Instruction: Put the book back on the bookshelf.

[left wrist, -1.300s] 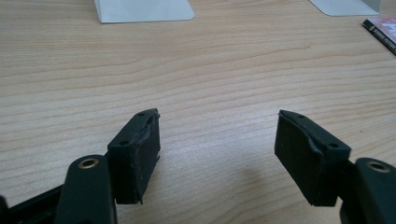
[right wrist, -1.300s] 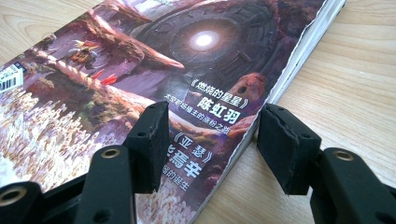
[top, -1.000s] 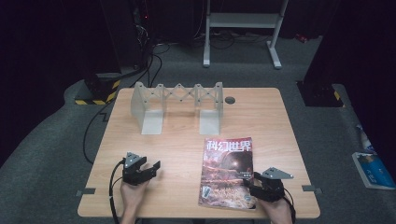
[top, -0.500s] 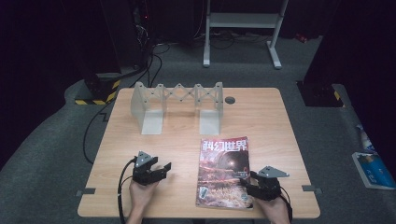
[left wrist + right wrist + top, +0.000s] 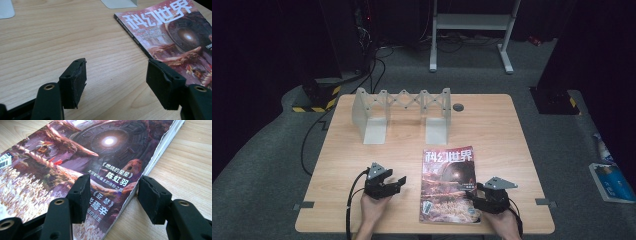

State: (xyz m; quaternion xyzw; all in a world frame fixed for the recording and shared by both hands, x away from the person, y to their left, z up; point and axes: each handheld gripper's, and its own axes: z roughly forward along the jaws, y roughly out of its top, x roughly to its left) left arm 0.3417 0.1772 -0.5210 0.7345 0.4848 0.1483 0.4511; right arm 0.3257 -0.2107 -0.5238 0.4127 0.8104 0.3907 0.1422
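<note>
Left gripper (image 5: 399, 181) spread, empty, near table's front edge, just left of glossy magazine (image 5: 448, 182). Right gripper (image 5: 113, 195) spread, straddling magazine's right edge near its front corner, pads not pressing. Magazine flat on light wooden table (image 5: 492, 130), front-right area; white title "科幻世界", cover text "陈虹羽".

Overhead light fell on table (image 5: 362, 165); surrounding room stayed near black. High view soft, slightly grainy, shadows faint. Gripper views sharper at mid-distance; glossy magazine cover (image 5: 75, 157) carried mild sheen, near black pads (image 5: 75, 80) slightly blurred, far edge of cover out of focus.
</note>
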